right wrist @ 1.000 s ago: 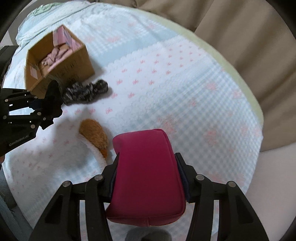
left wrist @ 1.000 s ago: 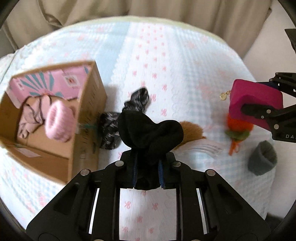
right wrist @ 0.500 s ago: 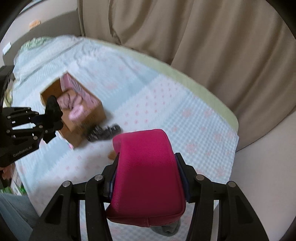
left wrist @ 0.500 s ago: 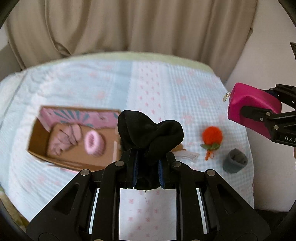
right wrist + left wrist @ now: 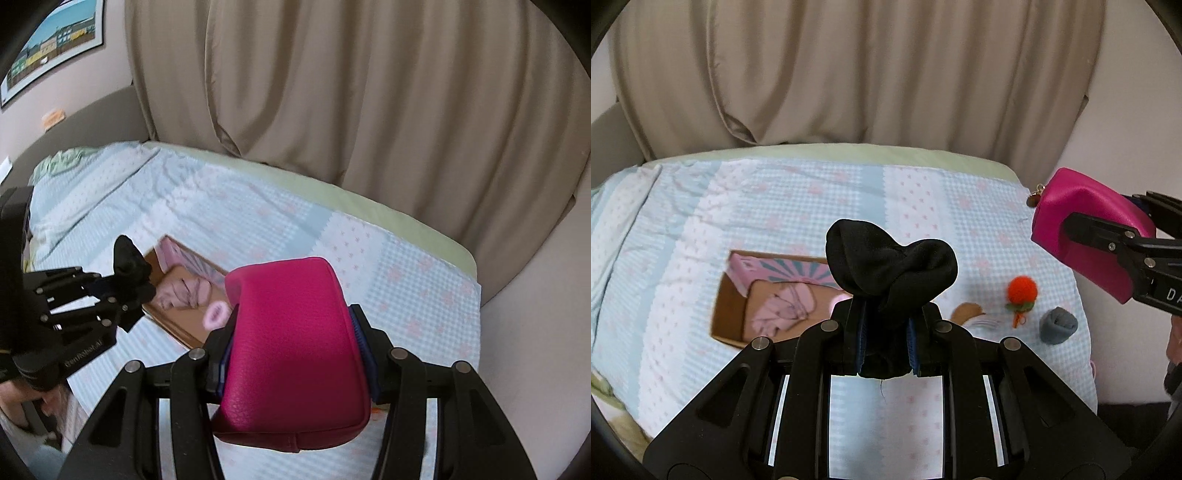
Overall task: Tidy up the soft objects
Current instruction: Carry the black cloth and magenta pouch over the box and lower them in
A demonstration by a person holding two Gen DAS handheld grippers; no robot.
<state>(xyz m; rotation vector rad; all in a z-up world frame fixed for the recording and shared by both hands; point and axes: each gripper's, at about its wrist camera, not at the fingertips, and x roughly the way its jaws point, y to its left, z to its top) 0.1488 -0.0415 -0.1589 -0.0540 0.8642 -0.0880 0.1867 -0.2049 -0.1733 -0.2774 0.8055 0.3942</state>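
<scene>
My left gripper (image 5: 885, 341) is shut on a black rolled sock (image 5: 890, 266) and holds it high above the bed; it also shows in the right wrist view (image 5: 129, 264). My right gripper (image 5: 291, 354) is shut on a magenta pouch (image 5: 291, 343), which shows at the right in the left wrist view (image 5: 1086, 229). An open cardboard box (image 5: 729, 314) lies on the bed below, with pink cloth (image 5: 783, 306) inside. In the right wrist view the box (image 5: 184, 295) holds a pink ring-shaped item (image 5: 216, 314).
An orange pompom toy (image 5: 1021, 291), a grey rolled sock (image 5: 1058, 325) and a brown furry item (image 5: 966, 310) lie on the checked bedspread (image 5: 775, 206) at the right. Beige curtains (image 5: 849, 74) hang behind the bed. The bed's right edge is near the grey sock.
Both grippers have risen well above the bed with their loads. The box and the loose items now look smaller and farther below.
</scene>
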